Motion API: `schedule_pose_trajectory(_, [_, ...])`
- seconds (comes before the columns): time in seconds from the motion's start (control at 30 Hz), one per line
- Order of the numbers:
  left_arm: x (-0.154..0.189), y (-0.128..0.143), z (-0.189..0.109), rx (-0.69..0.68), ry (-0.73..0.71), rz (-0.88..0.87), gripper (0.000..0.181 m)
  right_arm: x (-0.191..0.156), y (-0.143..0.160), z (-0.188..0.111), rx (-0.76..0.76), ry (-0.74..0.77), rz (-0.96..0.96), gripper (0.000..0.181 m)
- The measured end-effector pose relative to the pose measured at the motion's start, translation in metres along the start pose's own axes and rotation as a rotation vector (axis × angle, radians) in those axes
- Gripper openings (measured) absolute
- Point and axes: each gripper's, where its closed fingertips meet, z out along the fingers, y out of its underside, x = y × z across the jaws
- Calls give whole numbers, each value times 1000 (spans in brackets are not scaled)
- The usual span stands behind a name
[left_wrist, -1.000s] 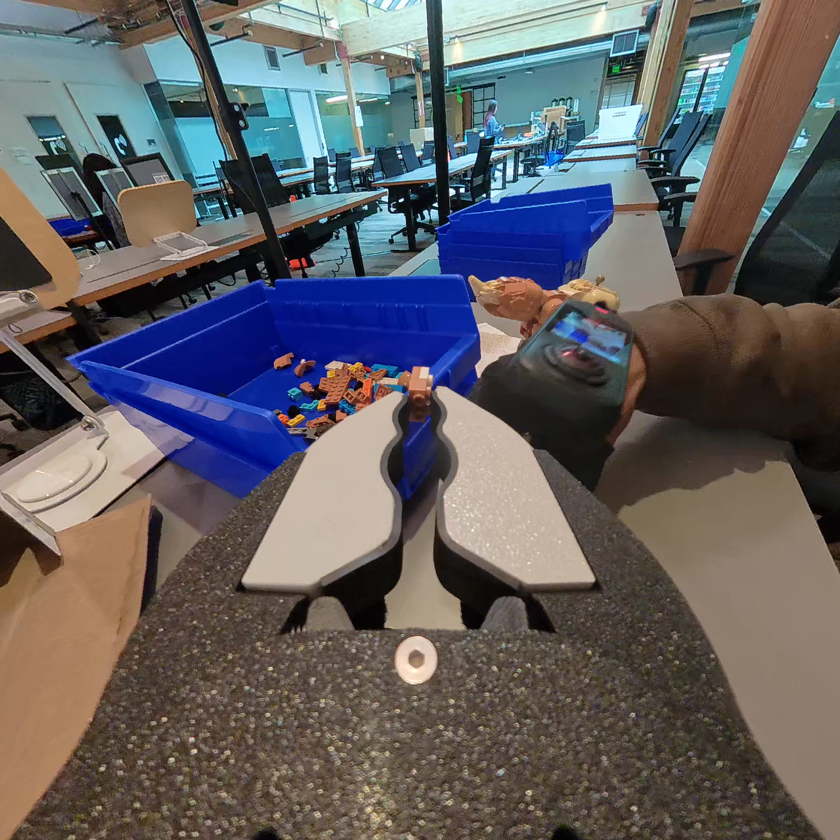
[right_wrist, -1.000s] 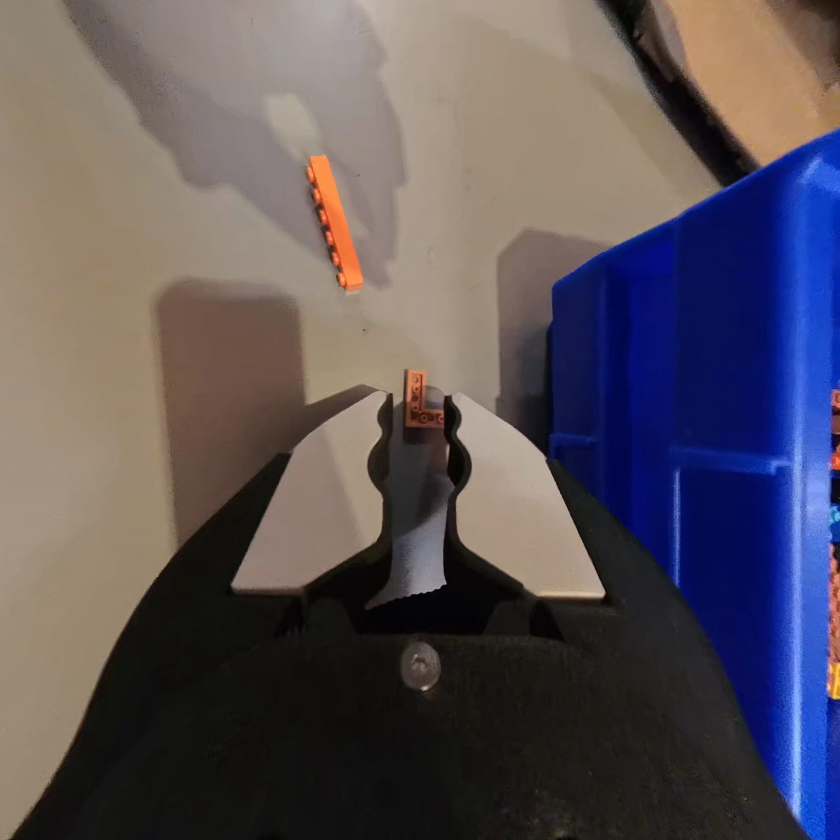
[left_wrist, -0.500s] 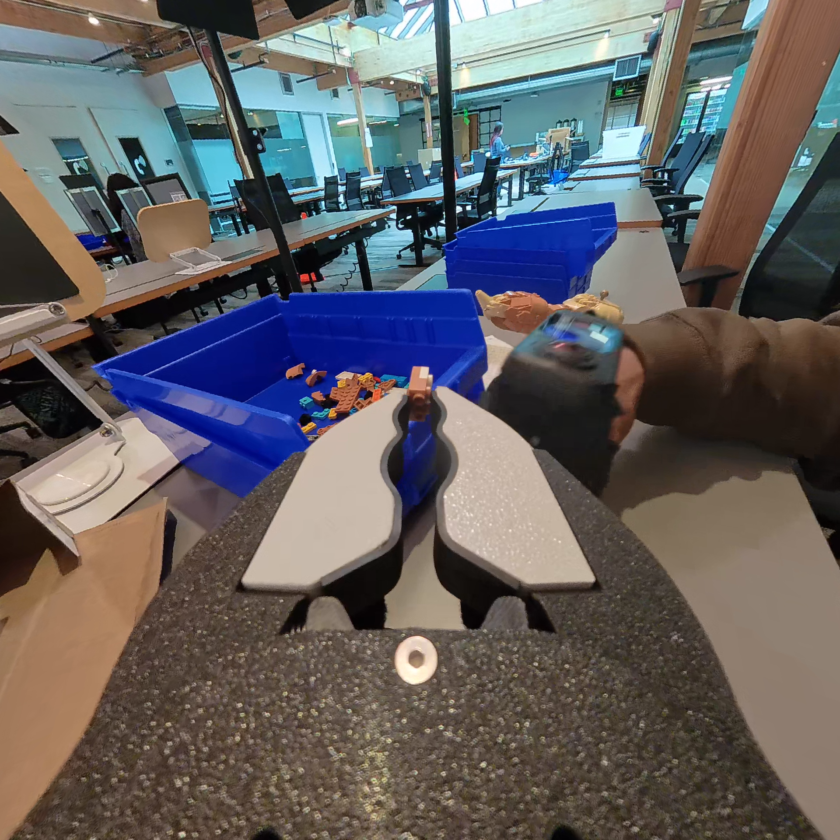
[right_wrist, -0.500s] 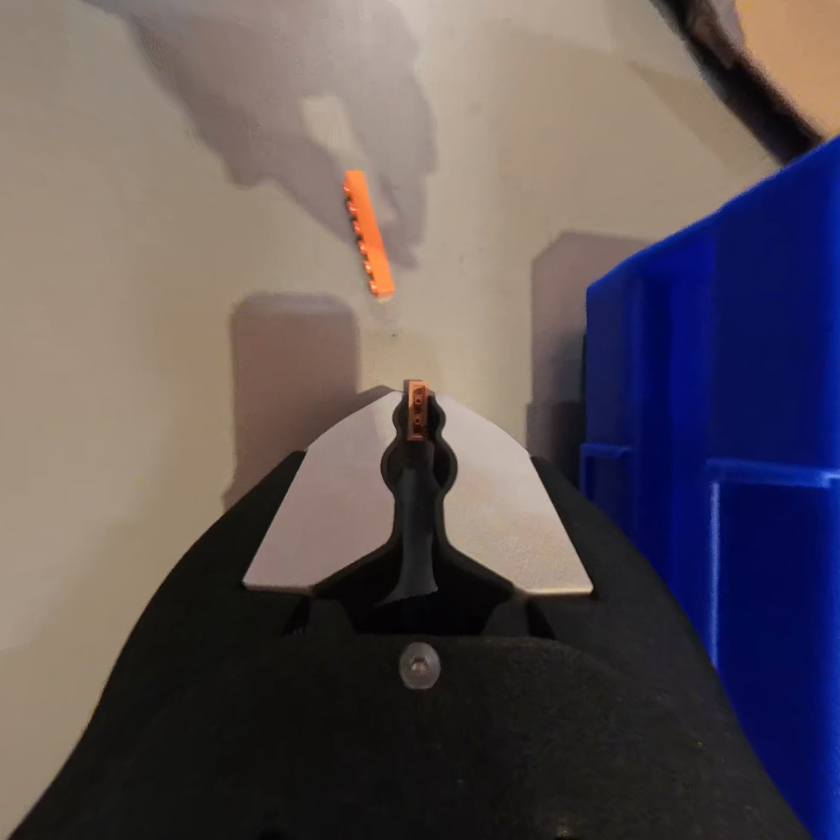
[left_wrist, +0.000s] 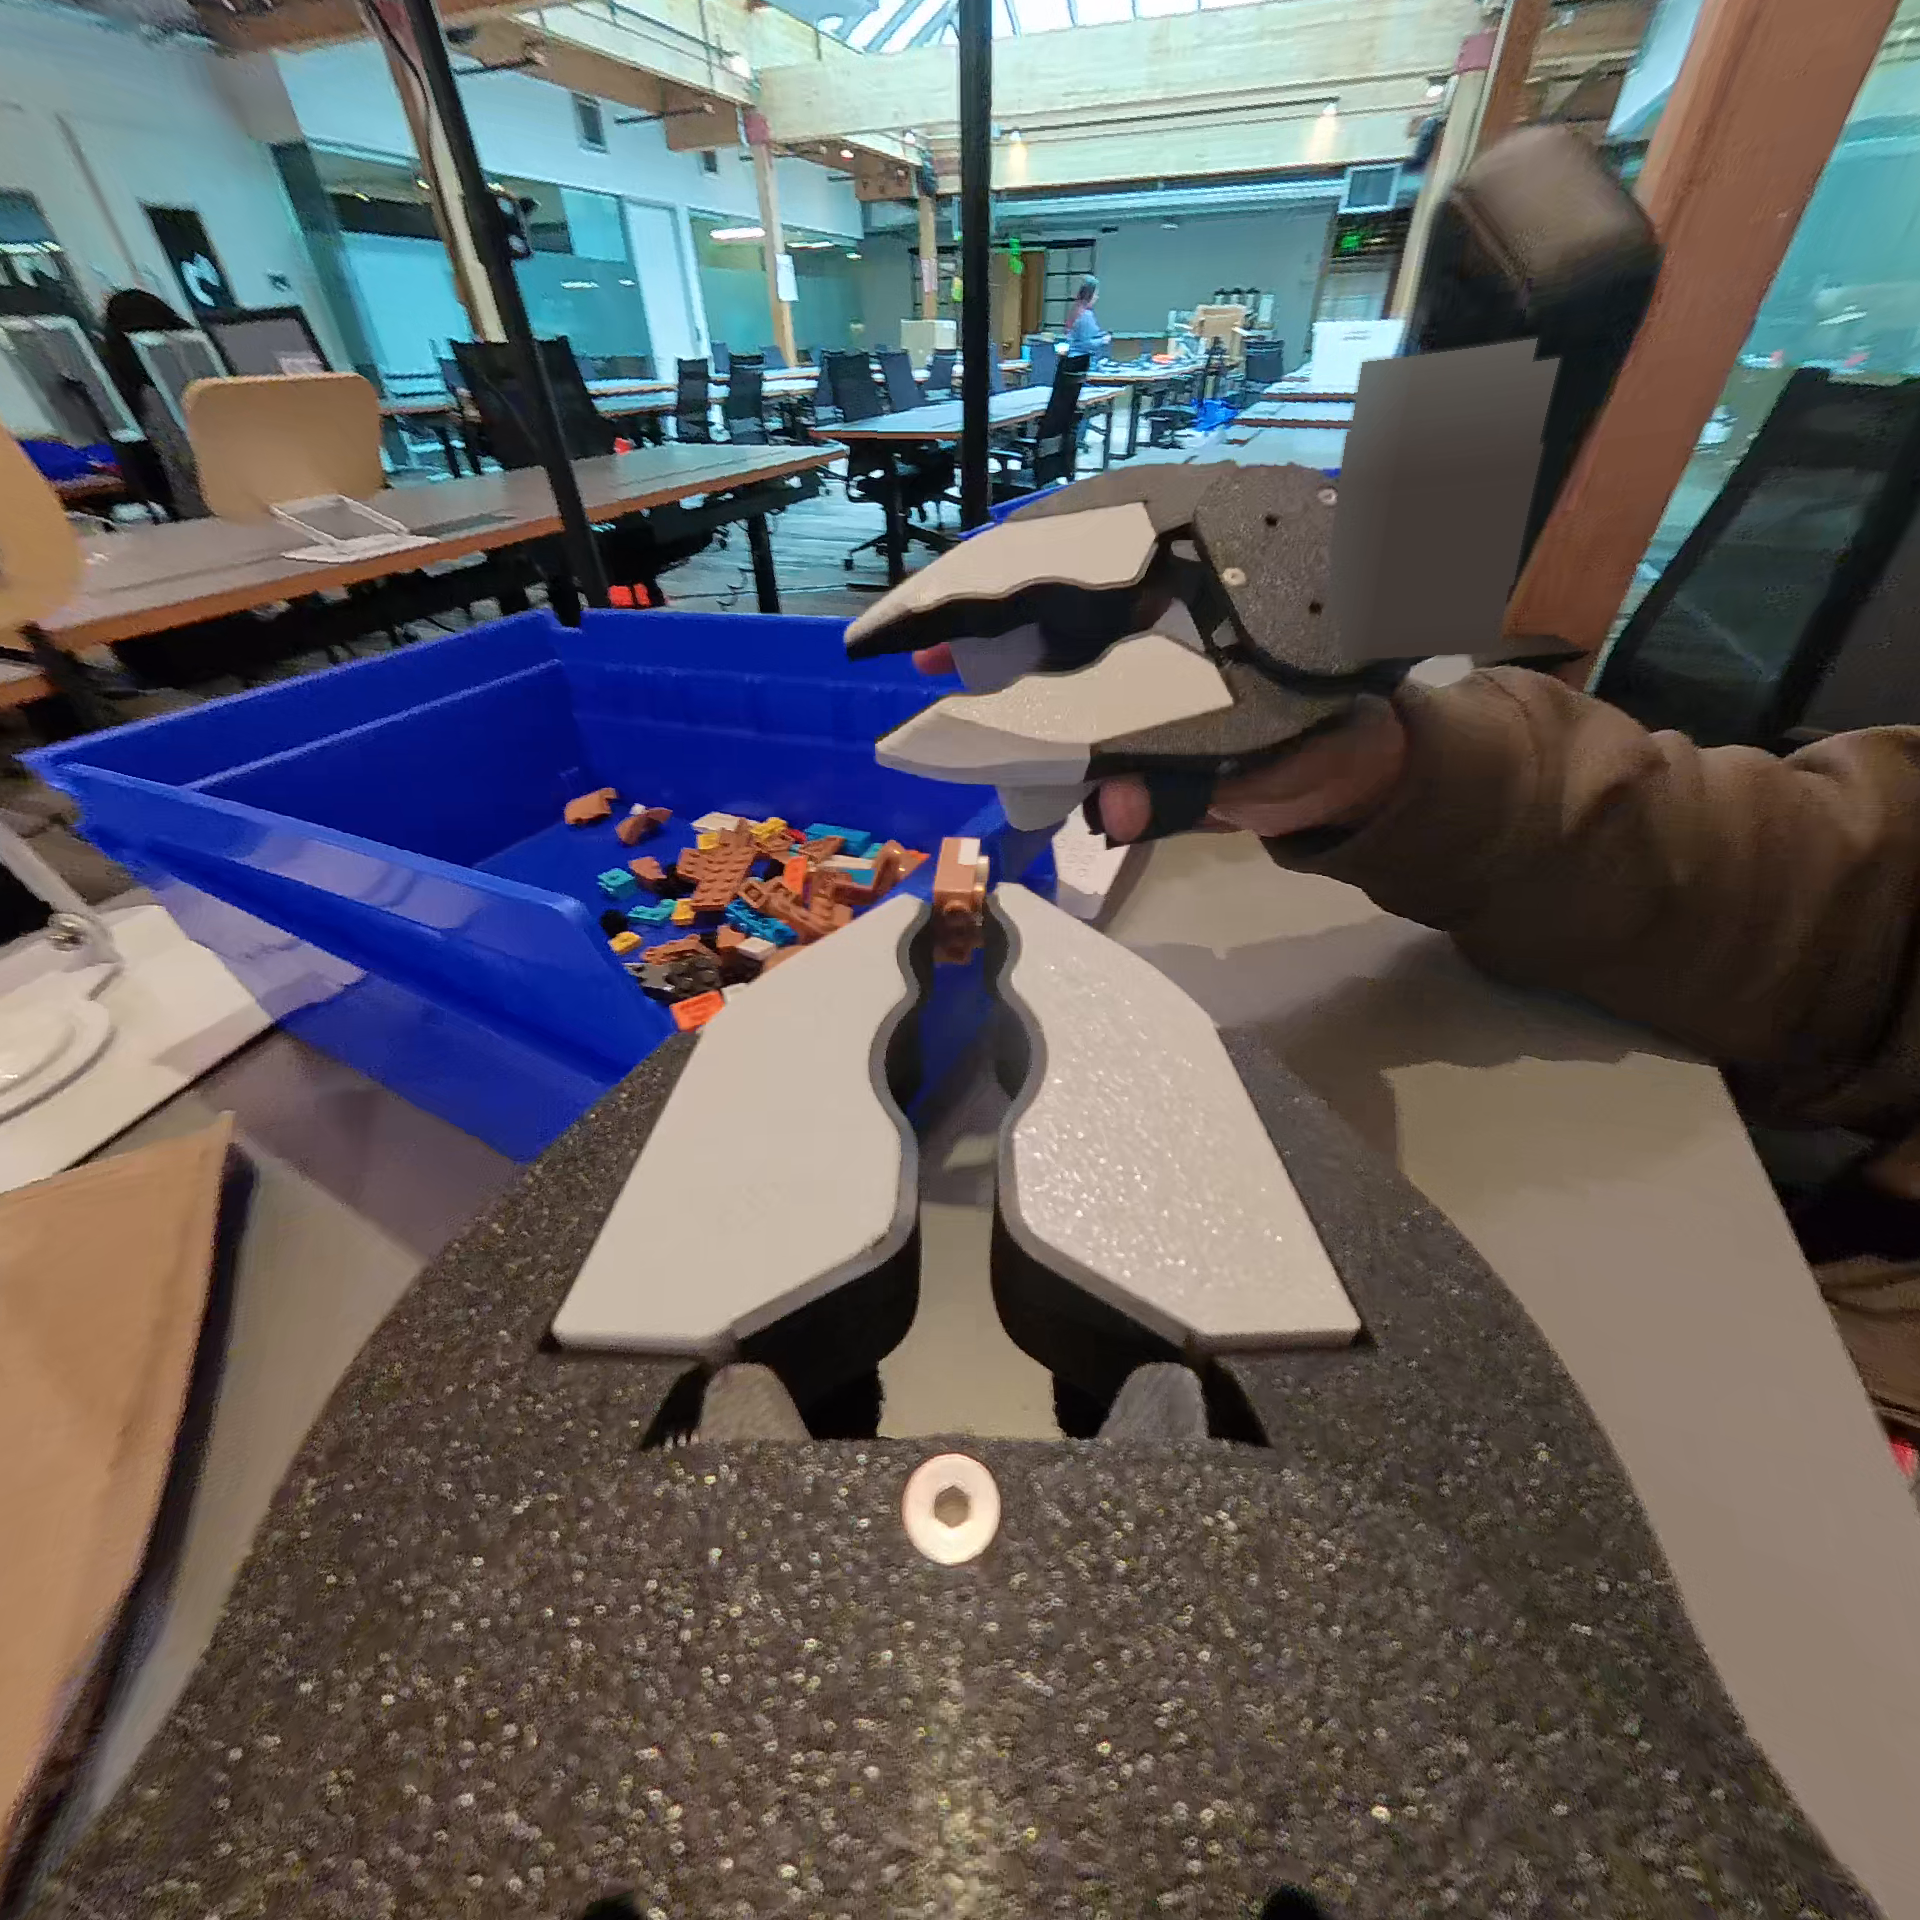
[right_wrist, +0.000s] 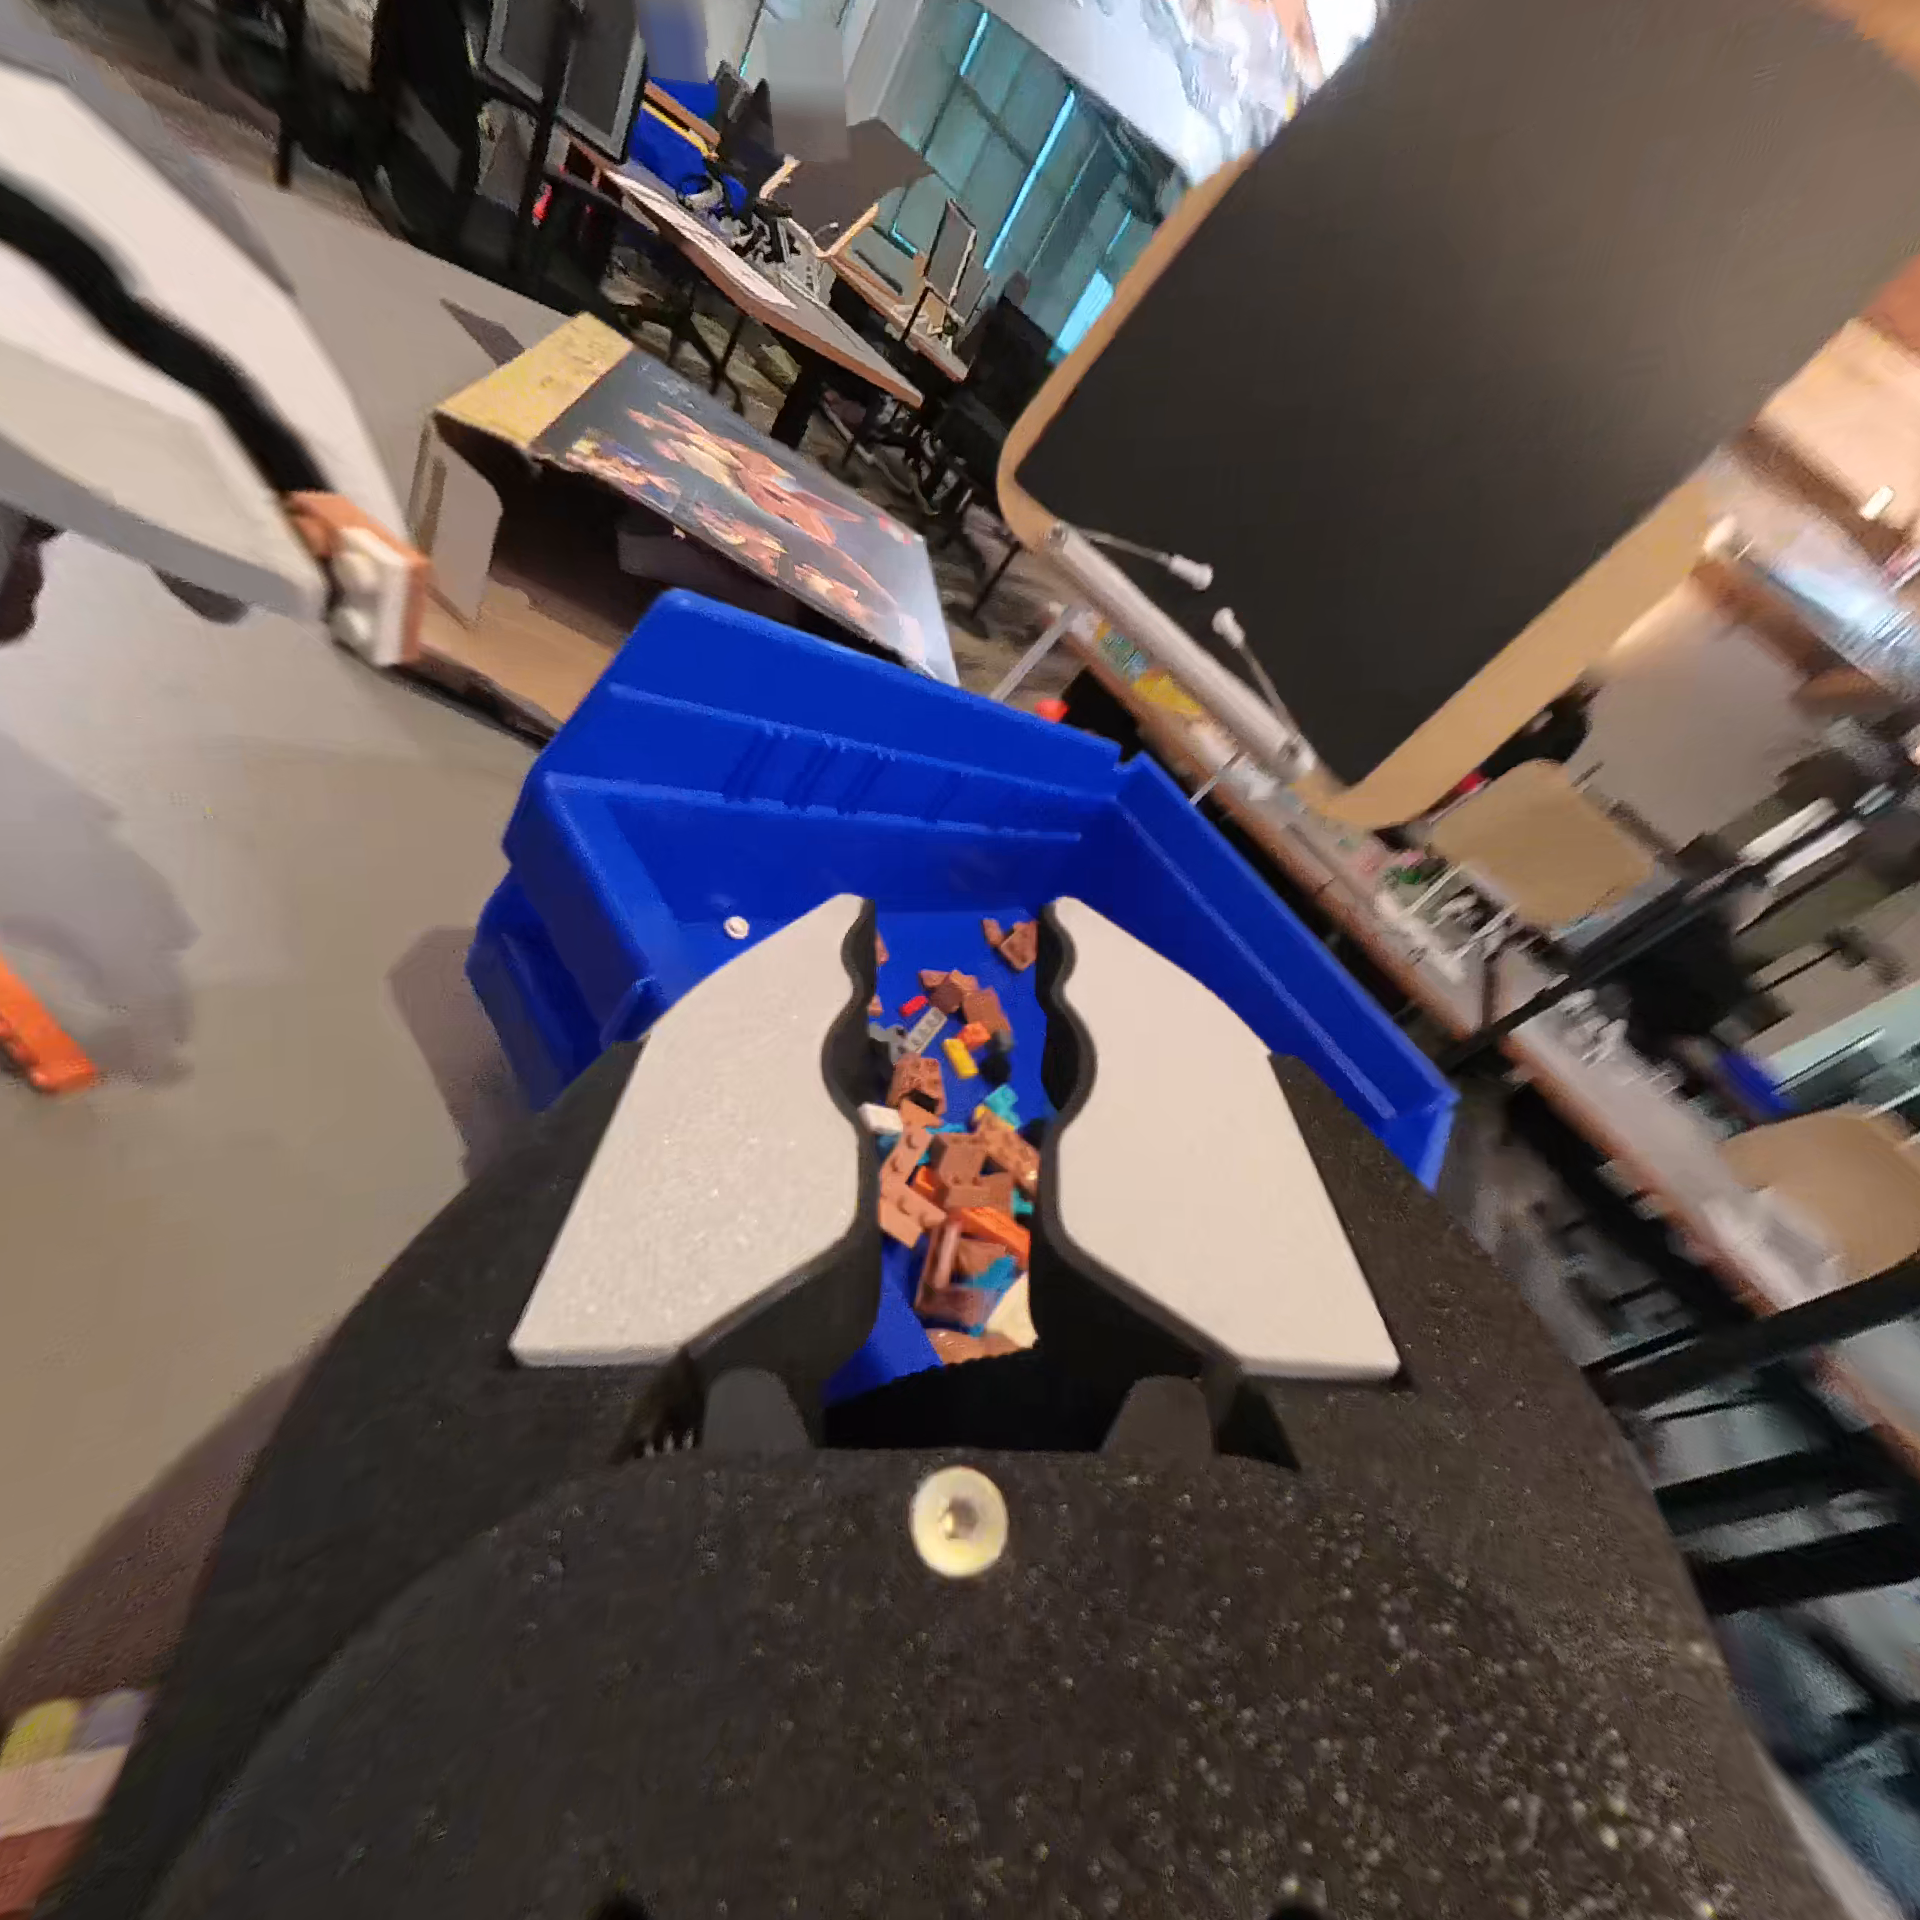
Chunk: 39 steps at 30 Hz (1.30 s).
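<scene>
brick (left_wrist: 958, 883) | pinched in left tongs (left_wrist: 961, 914) | right tongs (right_wrist: 951, 920) agape above bin (right_wrist: 935, 790)

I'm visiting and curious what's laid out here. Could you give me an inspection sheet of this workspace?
Surface: grey table, matte, bare in front of the sleeve.
Things: blue bin holding a pile of small bricks, mostly brown; an orange brick lies loose on the table.
Clutter: flattened printed box behind the bin; brown cardboard at the left edge.
Tools: left tool pinches a small brown brick beside the bin; right tool is open and empty, above the bin.
Cables: nothing seen.
Surroundings: open office with desks and chairs, black pole, wooden pillar.
</scene>
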Motion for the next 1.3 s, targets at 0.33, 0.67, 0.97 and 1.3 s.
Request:
schedule_pose_trajectory(0.33, [15,9,7,-13,105,-85,8,-68,-39,-21,198,6,-622,33])
schedule_pose_trajectory(0.67, [28,14,12,-52,149,-81,9,-87,-38,-21,197,98,-921,23])
schedule_pose_trajectory(0.97, [36,17,8,-110,164,82,9,-94,-36,-26,196,0,-877,17])
schedule_pose_trajectory(1.3, [44,23,7,-204,145,308,10,-103,-31,-35,175,-178,-736,17])
